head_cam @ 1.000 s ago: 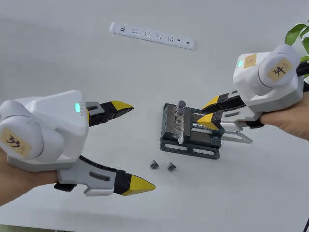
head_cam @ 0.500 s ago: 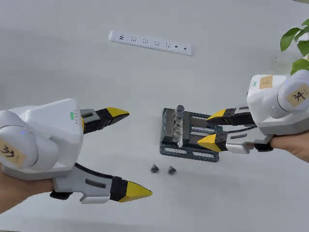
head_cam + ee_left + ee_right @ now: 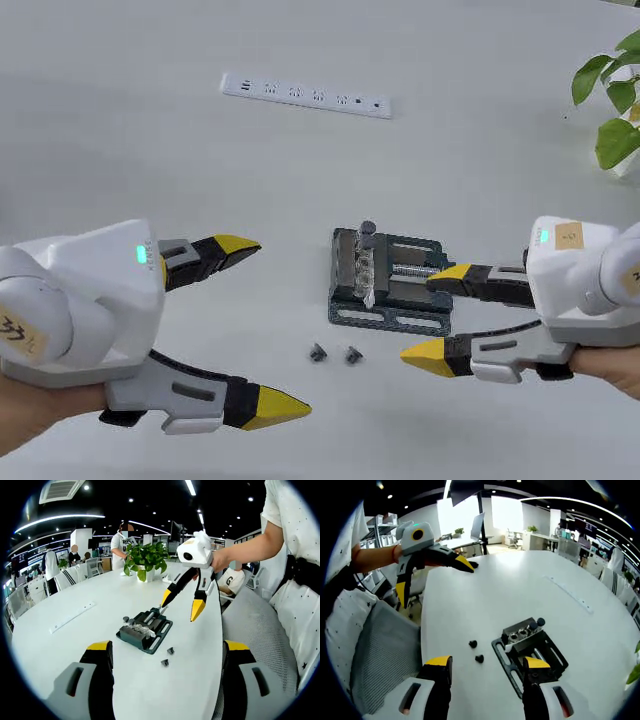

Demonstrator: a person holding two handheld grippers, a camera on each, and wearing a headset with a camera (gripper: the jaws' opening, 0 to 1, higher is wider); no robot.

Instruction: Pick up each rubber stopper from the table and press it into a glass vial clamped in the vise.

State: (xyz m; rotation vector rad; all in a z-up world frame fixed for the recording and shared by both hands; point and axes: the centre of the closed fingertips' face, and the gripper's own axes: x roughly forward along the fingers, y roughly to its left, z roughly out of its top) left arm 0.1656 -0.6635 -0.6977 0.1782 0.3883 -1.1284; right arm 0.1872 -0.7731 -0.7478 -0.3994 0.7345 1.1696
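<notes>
white table [image 3: 140, 140]: two stoppers [image 3: 318, 352] lie loose beside the vise [image 3: 400, 300]; its vials [image 3: 366, 268] look unplugged. left gripper [image 3: 283, 325] and right gripper [image 3: 418, 317] gape wide, empty; all pressing seems left to do.

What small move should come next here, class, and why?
Probably bring the open right gripper down around the nearer stopper: it lies loose on the table before the vise, and that gripper's jaws are empty and closest.

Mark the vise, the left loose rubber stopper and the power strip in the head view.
vise [image 3: 385, 318], head view, front base flange.
left rubber stopper [image 3: 318, 352], head view, its top.
power strip [image 3: 305, 95], head view, middle of its casing.
</notes>
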